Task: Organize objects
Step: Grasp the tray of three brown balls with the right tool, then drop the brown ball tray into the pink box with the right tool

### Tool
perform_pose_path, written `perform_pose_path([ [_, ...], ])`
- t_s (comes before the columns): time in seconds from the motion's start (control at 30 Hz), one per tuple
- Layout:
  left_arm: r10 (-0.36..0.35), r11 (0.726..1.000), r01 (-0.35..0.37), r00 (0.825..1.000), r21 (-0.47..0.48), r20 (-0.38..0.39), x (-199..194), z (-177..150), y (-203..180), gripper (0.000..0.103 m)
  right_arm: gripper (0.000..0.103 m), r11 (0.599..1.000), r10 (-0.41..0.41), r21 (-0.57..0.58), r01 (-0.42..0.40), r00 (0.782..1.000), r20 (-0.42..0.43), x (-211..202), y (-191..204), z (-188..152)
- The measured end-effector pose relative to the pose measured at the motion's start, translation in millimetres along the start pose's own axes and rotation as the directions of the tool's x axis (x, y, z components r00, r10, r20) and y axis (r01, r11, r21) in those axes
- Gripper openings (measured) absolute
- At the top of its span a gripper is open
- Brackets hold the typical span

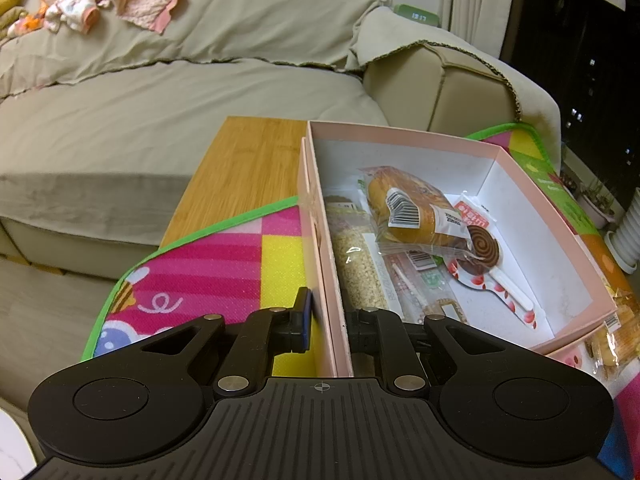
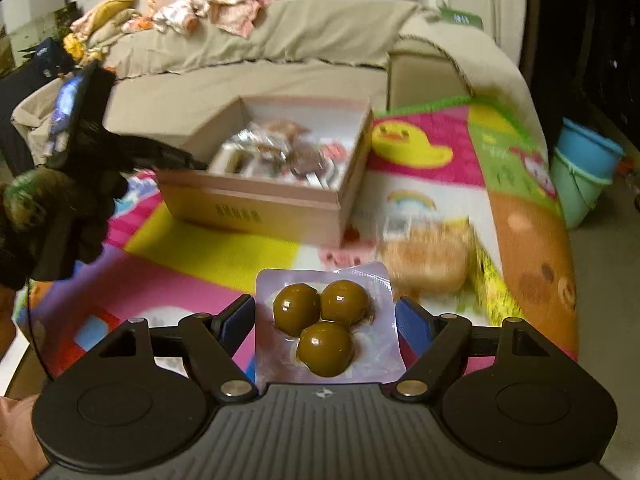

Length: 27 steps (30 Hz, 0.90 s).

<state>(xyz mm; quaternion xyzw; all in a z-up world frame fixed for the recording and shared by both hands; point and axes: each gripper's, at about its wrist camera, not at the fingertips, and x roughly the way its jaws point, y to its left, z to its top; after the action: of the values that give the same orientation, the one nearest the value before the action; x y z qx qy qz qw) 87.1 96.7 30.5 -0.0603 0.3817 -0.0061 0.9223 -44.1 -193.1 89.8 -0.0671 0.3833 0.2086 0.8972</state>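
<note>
A pink cardboard box stands on a colourful play mat. Inside lie a wrapped bun, a spiral lollipop and a bag of grains. My left gripper is shut on the box's left wall, one finger outside and one inside. In the right wrist view the same box sits ahead, with the left gripper at its left side. My right gripper is shut on a clear blister pack of three brown balls, held above the mat.
A wrapped pastry pack lies on the mat right of the box, and shows as pastry pack by the box corner. Behind are a beige sofa with loose clothes and a wooden tabletop. Blue buckets stand far right.
</note>
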Motion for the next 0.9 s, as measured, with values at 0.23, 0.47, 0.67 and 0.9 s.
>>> perform_pose_path([
  [0.23,0.008,1.0,-0.008,1.0,0.015,-0.004,-0.1,0.9,-2.0,0.015,0.077,0.997,-0.027,-0.065,0.032,0.997,0.071,-12.2,5.5,28.4],
  [0.47,0.008,1.0,-0.008,1.0,0.015,-0.005,0.9,0.5,-1.2,0.015,0.077,0.999,-0.011,-0.046,0.017,0.993,0.121,10.5,4.1,75.8],
  [0.67,-0.003,1.0,0.003,1.0,0.012,-0.003,2.2,1.1,0.0,0.015,0.077,0.999,0.031,0.01,-0.033,0.992,0.126,49.5,0.8,131.5],
  [0.9,-0.007,1.0,0.007,1.0,0.017,-0.004,2.5,1.4,-0.4,0.016,0.082,0.978,0.089,0.176,-0.111,0.988,0.125,113.5,-13.2,193.7],
])
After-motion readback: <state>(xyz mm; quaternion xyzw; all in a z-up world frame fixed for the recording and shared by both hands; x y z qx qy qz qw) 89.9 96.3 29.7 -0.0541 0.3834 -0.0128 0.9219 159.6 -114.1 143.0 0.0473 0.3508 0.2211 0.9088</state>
